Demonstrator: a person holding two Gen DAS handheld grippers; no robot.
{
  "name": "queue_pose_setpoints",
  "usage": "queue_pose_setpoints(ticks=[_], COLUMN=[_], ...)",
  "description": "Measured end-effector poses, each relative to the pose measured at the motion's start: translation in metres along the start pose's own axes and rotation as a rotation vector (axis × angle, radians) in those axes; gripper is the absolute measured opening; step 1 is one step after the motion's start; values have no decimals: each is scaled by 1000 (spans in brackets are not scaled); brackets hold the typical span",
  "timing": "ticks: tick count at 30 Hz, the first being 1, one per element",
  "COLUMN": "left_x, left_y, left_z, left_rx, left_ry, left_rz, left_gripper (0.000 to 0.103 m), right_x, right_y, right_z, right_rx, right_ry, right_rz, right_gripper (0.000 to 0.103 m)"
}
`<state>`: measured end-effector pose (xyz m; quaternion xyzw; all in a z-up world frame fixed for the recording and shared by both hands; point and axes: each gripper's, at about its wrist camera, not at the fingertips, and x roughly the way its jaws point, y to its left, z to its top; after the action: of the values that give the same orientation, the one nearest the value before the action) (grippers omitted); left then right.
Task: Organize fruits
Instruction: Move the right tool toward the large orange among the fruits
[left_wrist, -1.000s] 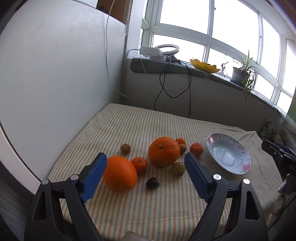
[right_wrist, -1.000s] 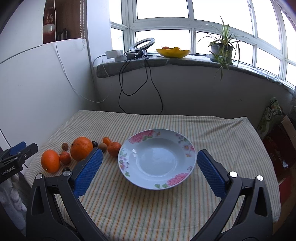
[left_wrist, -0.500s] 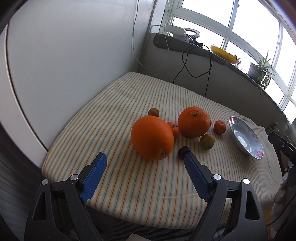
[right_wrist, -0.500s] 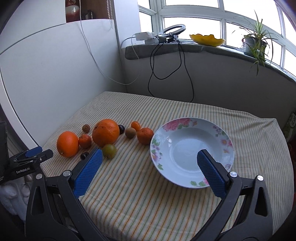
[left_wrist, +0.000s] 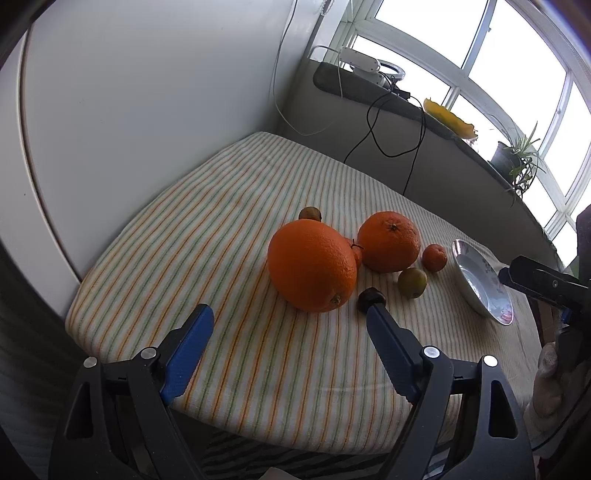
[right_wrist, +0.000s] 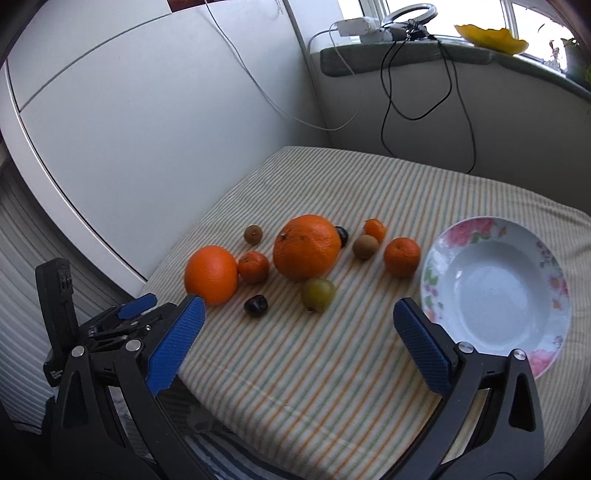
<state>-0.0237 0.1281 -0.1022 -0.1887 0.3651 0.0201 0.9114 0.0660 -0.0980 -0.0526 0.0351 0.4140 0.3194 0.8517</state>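
Fingers (left_wrist: 192, 332) of left gripper (left_wrist: 290, 321) apart, empty, just short of near orange (left_wrist: 312, 264); right gripper (right_wrist: 299, 319) fingers apart, empty; floral plate (right_wrist: 550, 284) well right of orange.

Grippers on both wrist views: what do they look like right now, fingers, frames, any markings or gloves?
Both match: the left gripper and right gripper have black triangular cut-out frames, silver bolts and ribbed blue pads. Seen from the right wrist, the left unit's black handle carries small white lettering, too small to read. A white glove shows at the left view's edge.
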Motion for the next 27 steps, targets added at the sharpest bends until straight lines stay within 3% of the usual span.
queue_pose_setpoints(ticks=[6, 10, 14, 18, 23, 27], left_x=[5, 10, 13, 16, 19, 20], left_y=[1, -1, -5, -7, -6, -3], left_z=[3, 6, 8, 9, 11, 12], left_rx=[-11, -3, 34, 56, 70, 57], left_ry=[6, 14, 21, 33, 37, 37], left_rz=[-53, -65, -68, -83, -98, -122], left_gripper=[84, 80, 79, 77, 77, 77], right_x=[33, 52, 70, 81, 89, 97], right_y=[10, 24, 38, 47, 53, 55], right_z=[7, 9, 12, 14, 13, 13], right_rx=[80, 68, 57, 58, 78, 107], right_ry=[80, 119, 159, 196, 239, 263], right_rz=[138, 162, 183, 200, 235, 259], right_gripper=[103, 95, 94, 82, 81, 75])
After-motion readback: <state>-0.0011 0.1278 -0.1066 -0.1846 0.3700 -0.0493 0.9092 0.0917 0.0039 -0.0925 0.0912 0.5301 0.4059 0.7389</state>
